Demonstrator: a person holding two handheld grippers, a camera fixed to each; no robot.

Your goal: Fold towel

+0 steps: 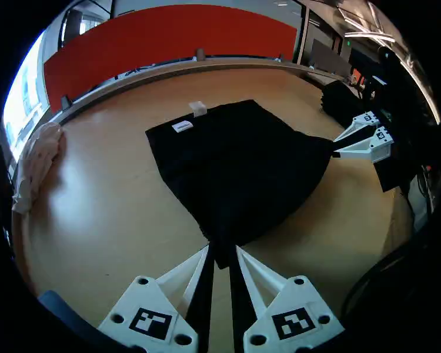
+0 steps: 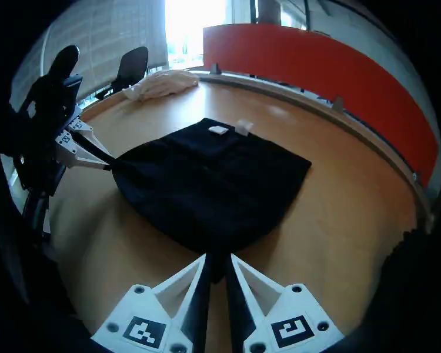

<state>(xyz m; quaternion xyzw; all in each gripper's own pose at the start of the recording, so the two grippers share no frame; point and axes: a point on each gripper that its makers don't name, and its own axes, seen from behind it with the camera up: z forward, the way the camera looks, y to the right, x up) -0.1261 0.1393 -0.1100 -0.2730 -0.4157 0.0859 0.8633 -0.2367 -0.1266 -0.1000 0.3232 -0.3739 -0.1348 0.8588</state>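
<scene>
A black towel (image 1: pixel 244 165) lies spread on the wooden table (image 1: pixel 103 200), with a white tag (image 1: pixel 182 126) near its far corner. My left gripper (image 1: pixel 221 262) is shut on the towel's near corner, lifted a little off the table. The right gripper (image 1: pixel 336 147) shows at the right, pinching another corner. In the right gripper view the black towel (image 2: pixel 211 182) stretches ahead and my right gripper (image 2: pixel 216 267) is shut on its near corner. The left gripper (image 2: pixel 110 165) holds the corner at the left of that view, with a dark sleeve behind it.
A pale crumpled cloth (image 1: pixel 38 162) lies at the table's left edge; the same cloth (image 2: pixel 161 84) shows far off in the right gripper view. A small white object (image 1: pixel 198 107) sits just beyond the towel. A red partition (image 1: pixel 167 35) backs the table. Office chairs (image 2: pixel 129 67) stand beyond.
</scene>
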